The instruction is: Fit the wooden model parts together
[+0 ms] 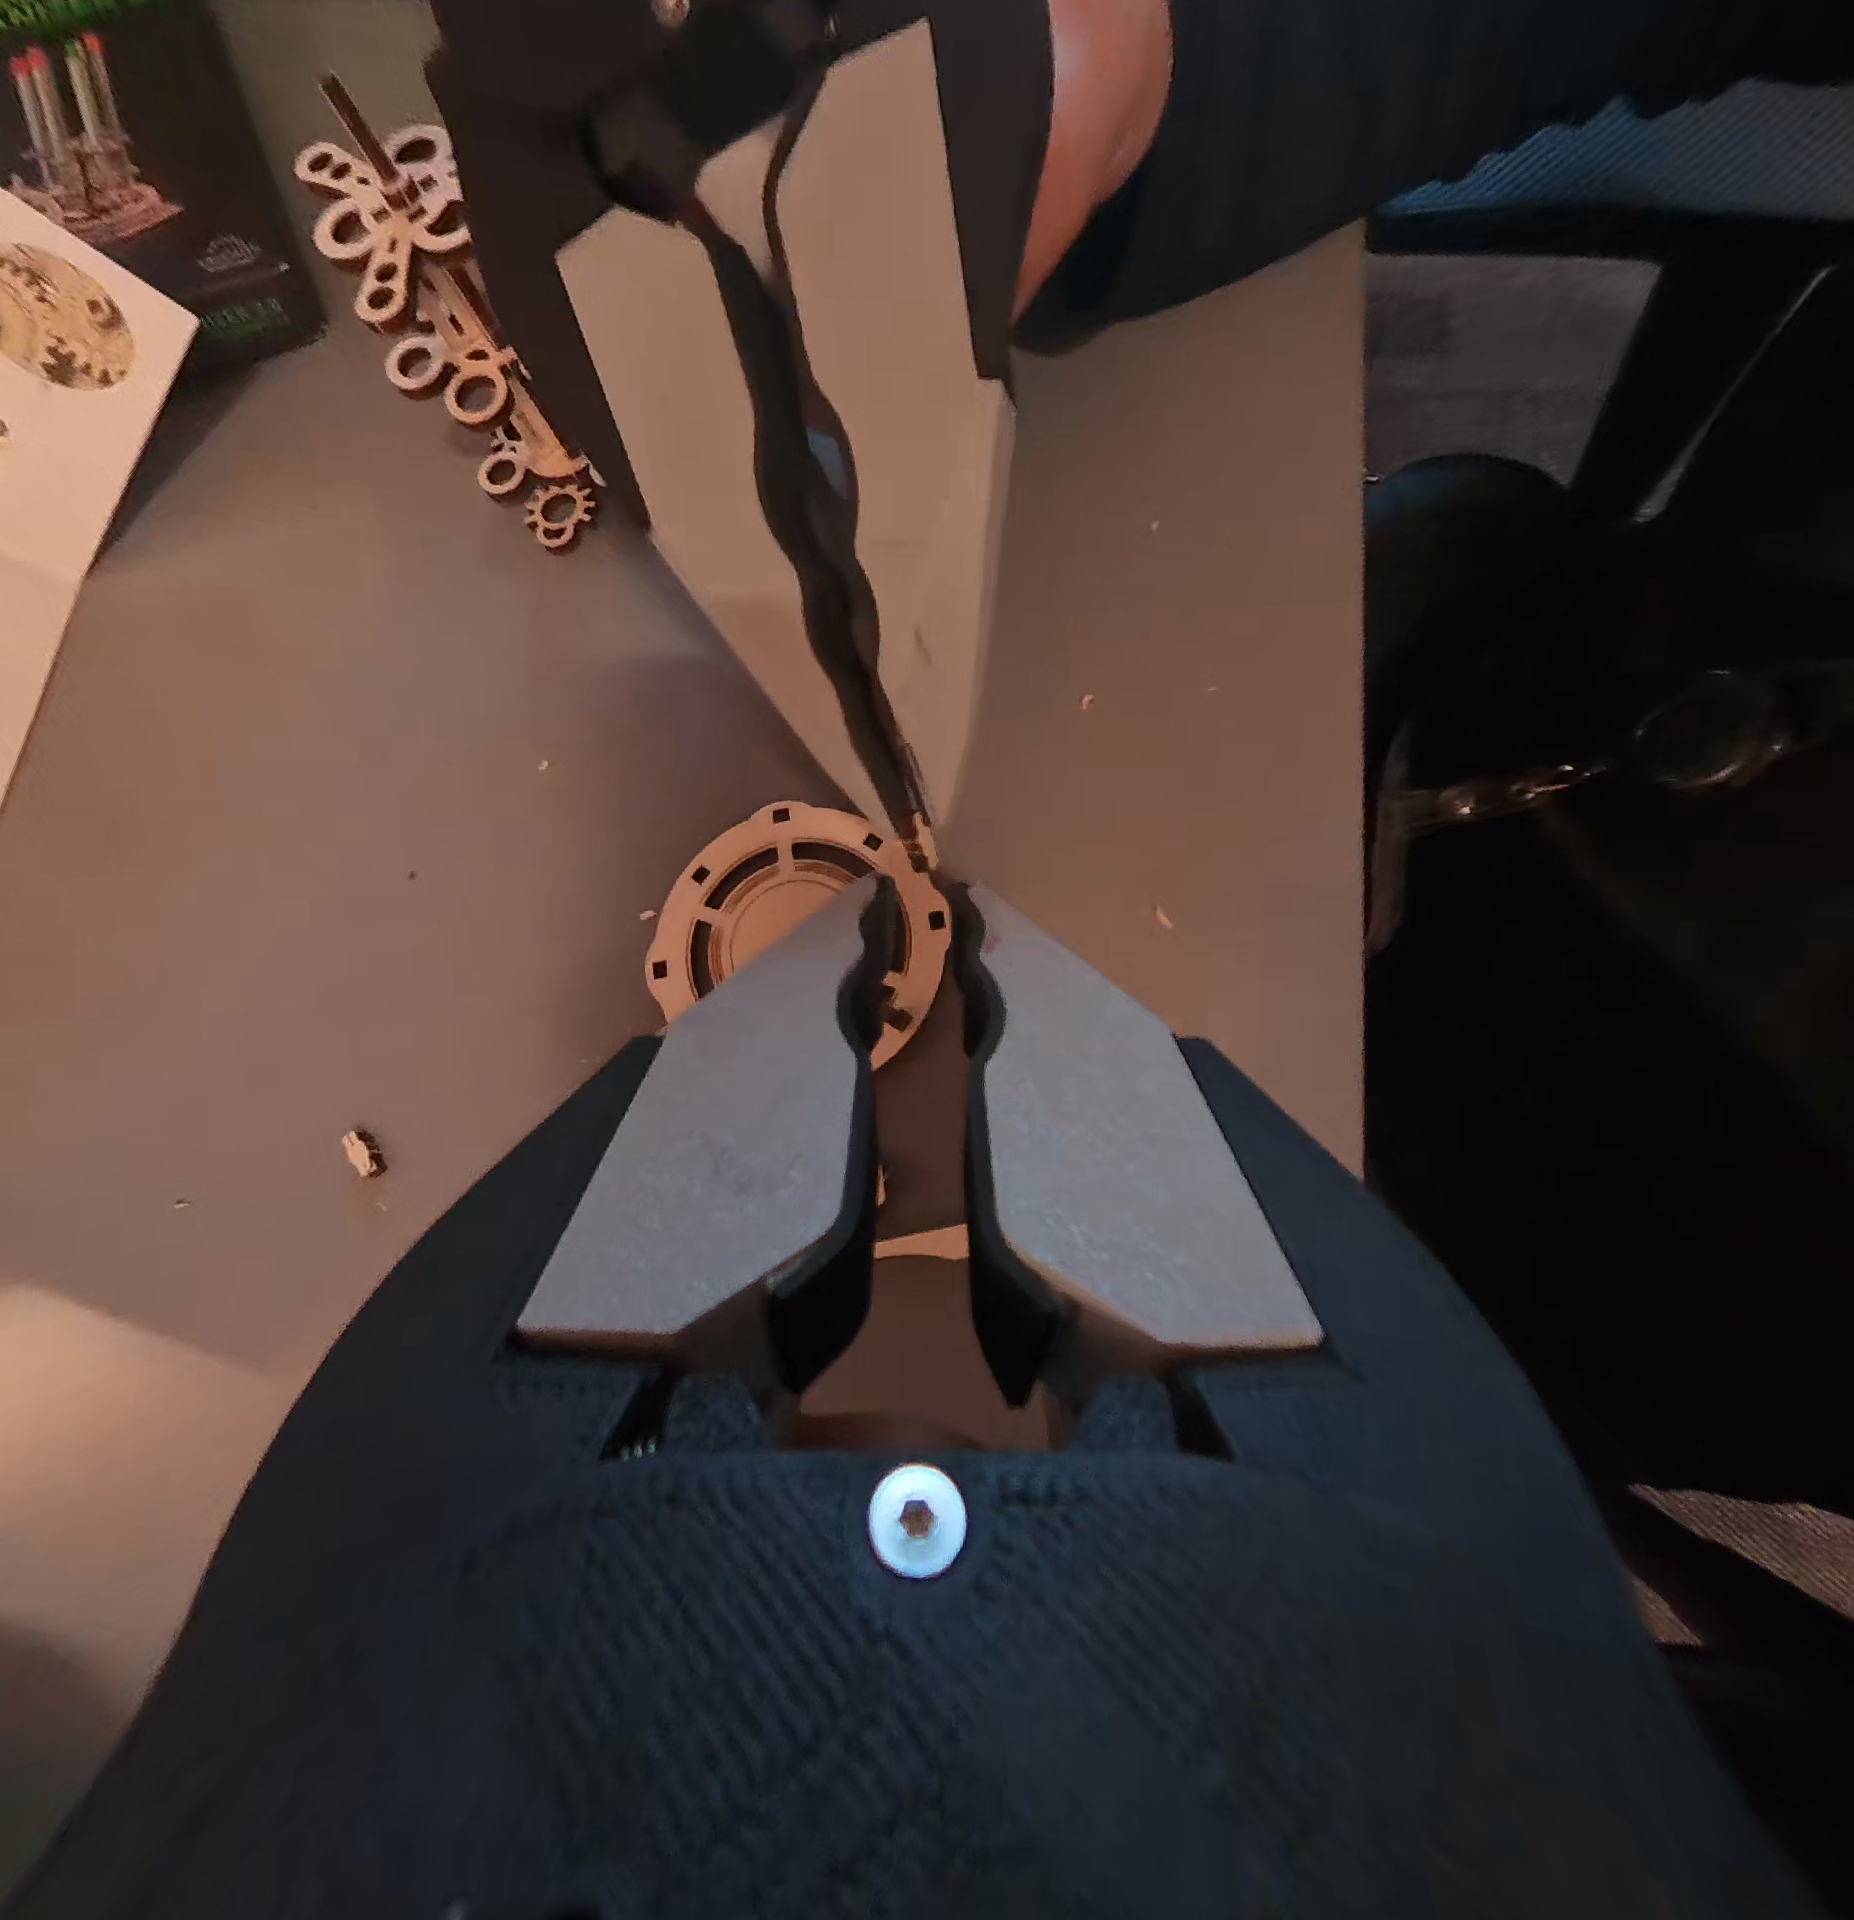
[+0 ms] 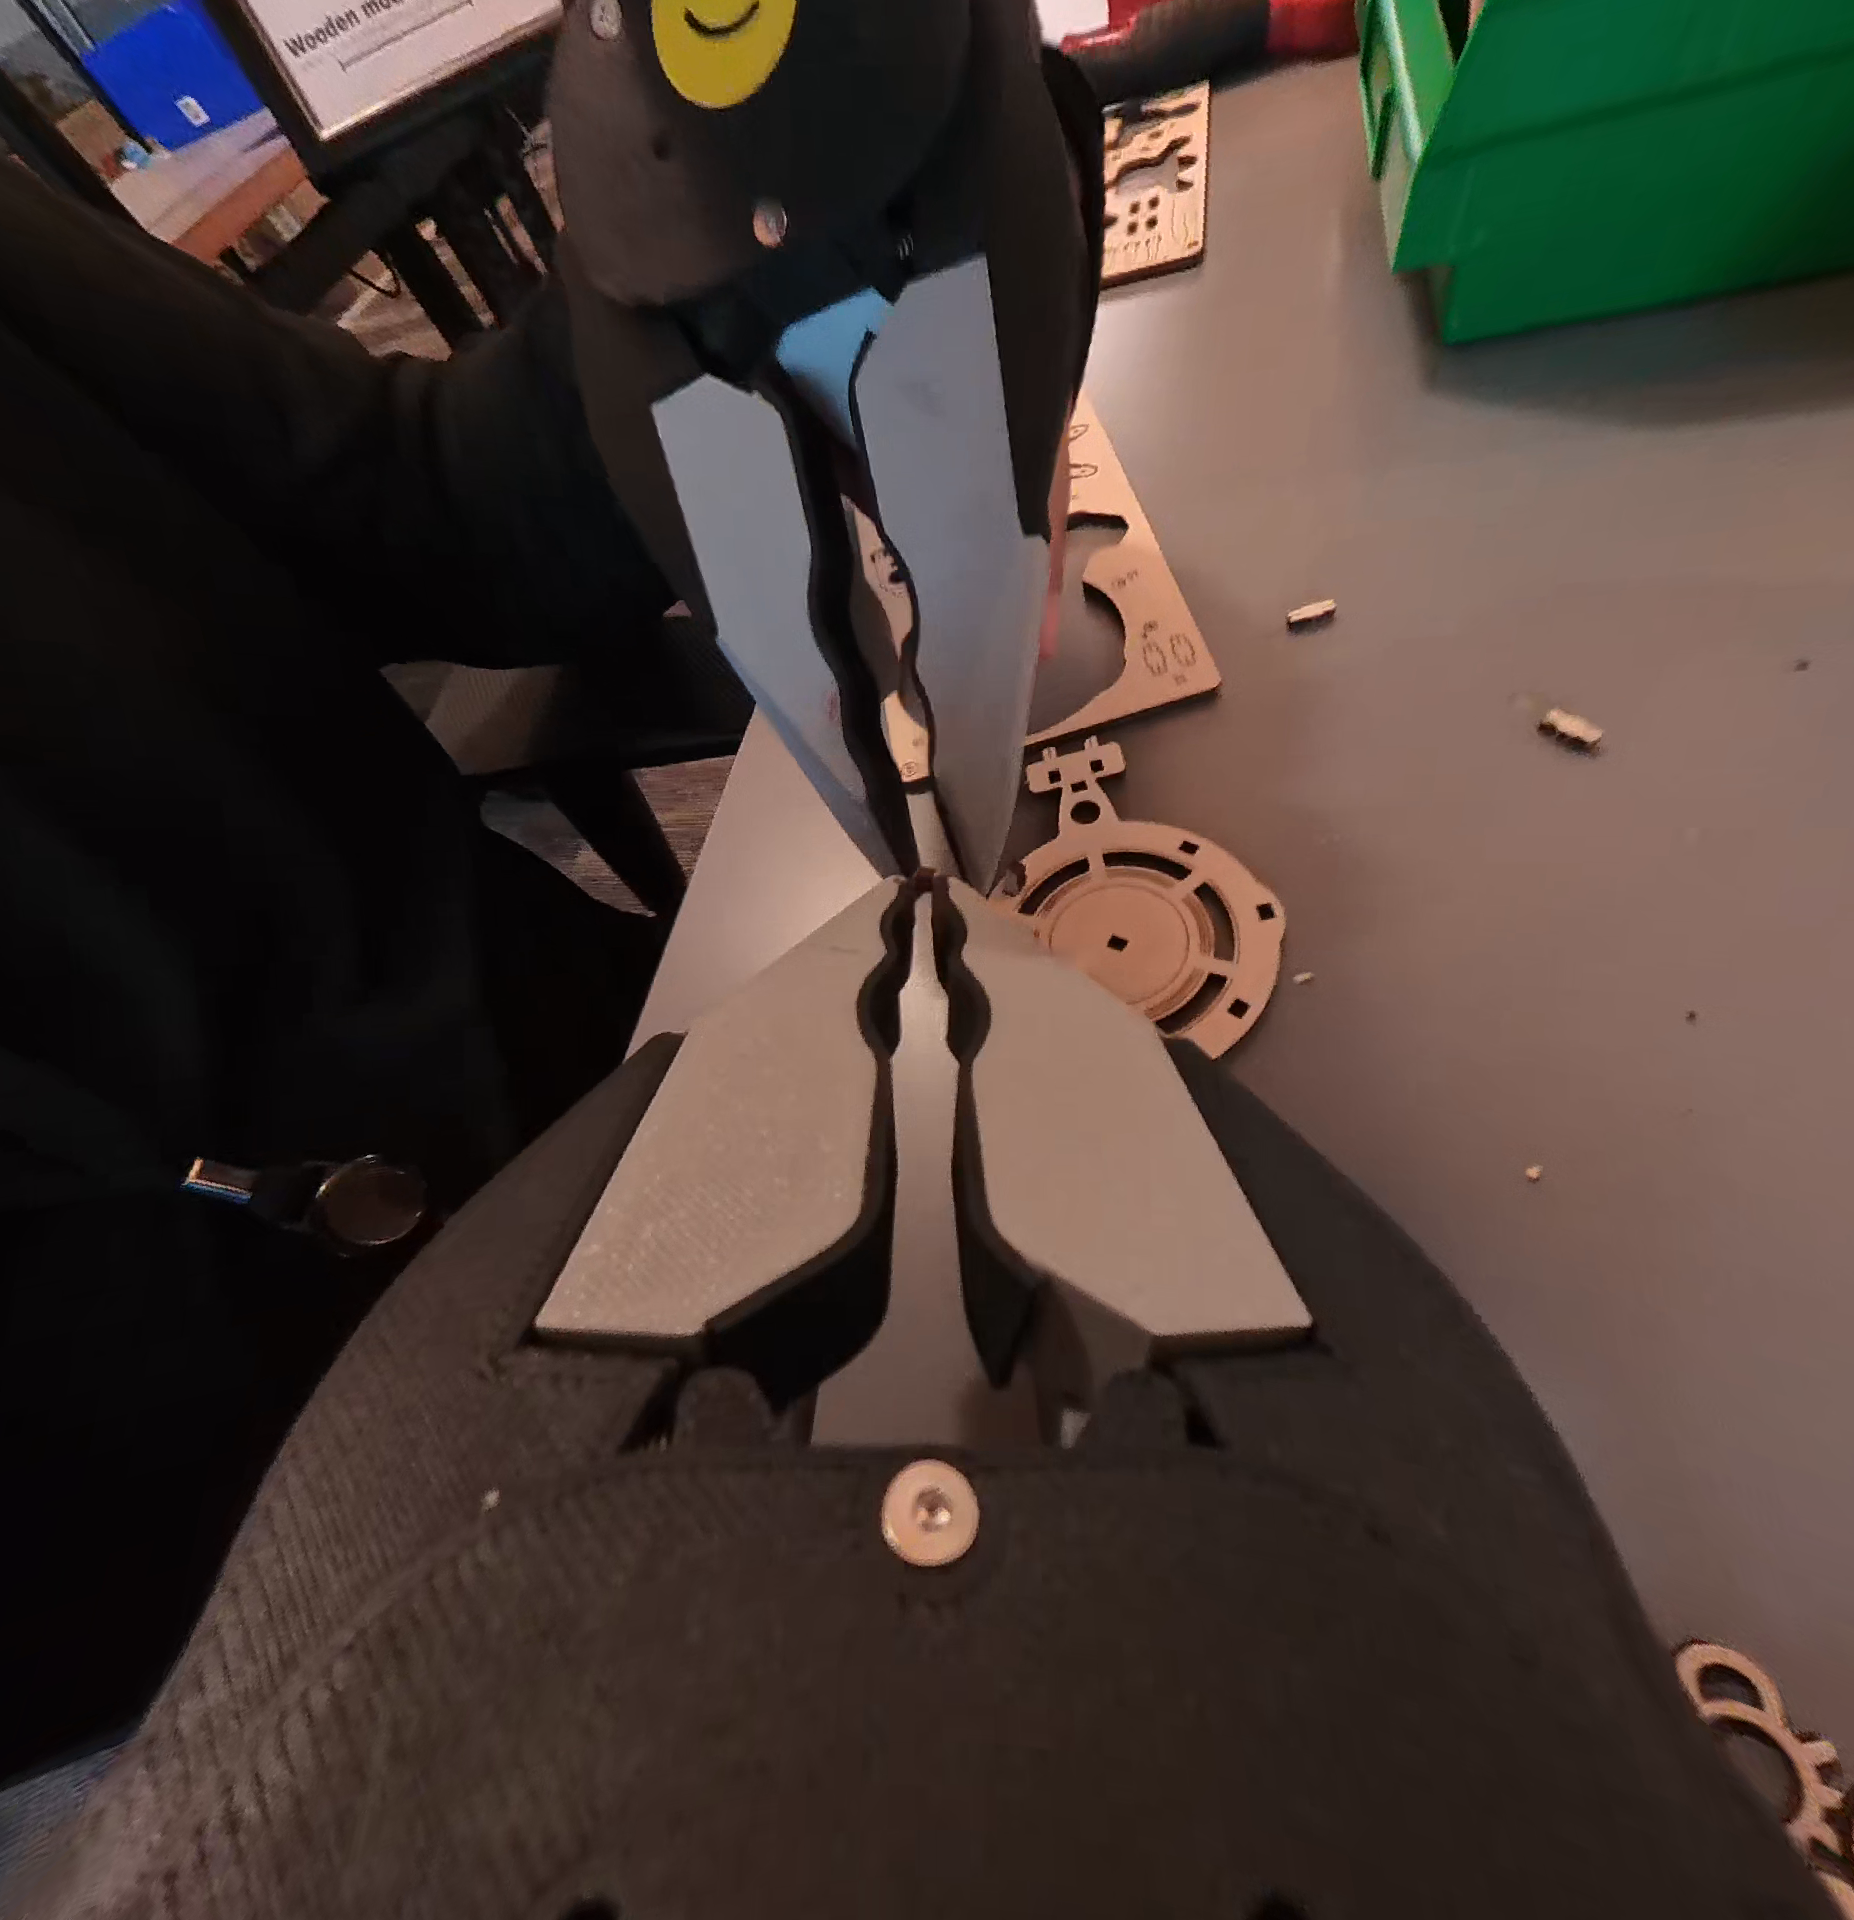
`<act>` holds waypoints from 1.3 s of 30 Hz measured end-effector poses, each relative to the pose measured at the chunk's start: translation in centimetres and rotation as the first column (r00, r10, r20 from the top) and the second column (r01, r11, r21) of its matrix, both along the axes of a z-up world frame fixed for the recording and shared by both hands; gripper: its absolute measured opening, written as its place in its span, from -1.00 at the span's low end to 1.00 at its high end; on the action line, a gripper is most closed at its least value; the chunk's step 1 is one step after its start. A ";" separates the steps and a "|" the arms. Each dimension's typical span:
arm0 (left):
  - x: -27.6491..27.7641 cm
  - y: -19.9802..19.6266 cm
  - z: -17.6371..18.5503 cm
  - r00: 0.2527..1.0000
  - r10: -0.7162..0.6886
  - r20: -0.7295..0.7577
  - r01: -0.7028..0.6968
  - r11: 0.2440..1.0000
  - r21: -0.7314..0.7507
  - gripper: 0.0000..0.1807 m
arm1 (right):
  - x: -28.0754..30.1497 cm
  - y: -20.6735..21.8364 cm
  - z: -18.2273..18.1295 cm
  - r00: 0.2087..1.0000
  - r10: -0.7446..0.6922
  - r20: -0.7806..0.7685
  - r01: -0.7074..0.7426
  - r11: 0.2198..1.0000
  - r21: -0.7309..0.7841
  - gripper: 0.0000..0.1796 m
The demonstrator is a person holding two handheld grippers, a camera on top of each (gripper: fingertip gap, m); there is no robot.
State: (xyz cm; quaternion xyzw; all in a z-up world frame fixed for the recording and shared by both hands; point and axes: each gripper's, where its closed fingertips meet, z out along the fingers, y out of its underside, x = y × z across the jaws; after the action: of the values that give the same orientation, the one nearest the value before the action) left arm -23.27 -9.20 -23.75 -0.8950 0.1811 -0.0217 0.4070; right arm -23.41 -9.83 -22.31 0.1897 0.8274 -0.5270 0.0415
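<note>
both claws meet tip to tip above the grey counter (image 1: pixel 279 831): the left claw (image 1: pixel 923 899) is slightly parted at its tips, and the right claw (image 2: pixel 923 883) pinches a tiny wooden piece (image 2: pixel 925 876). just beyond them the round wooden disc part (image 2: pixel 1141 935) lies flat near the counter's edge, with a cut-out wooden sheet (image 2: pixel 1151 623) behind it

We see a grey table (image 2: pixel 1525 520) strewn with small wood chips (image 2: pixel 1570 729). On it lie a round wooden model disc (image 2: pixel 1162 935), a cut-out plywood sheet (image 2: pixel 1141 644), a green bin (image 2: pixel 1629 177), a gear-chain assembly (image 1: pixel 435 312), a dark box (image 1: pixel 164 177) and a printed instruction sheet (image 1: pixel 40 416).
</note>
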 end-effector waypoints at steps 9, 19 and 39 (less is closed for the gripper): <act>-0.8 0.4 0.0 0.999 0.047 -0.027 -0.047 0.999 0.014 -0.95 | -1.1 0.5 0.0 0.996 -0.075 0.040 0.075 0.997 -0.006 -1.00; -2.1 1.7 1.2 0.980 0.162 -0.113 -0.154 0.985 0.075 -0.89 | -1.9 1.4 1.3 0.973 -0.125 0.196 0.153 0.980 -0.130 -1.00; -3.5 3.2 3.1 0.934 0.278 -0.223 -0.231 0.949 0.215 -0.98 | -3.4 2.9 2.1 0.914 -0.200 0.353 0.287 0.933 -0.217 -1.00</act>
State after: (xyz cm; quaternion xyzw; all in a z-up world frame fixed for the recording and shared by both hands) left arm -26.73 -5.96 -20.67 -0.8647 0.1147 0.1616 0.4616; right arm -26.82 -6.95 -20.19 0.3692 0.7011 -0.5948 0.1358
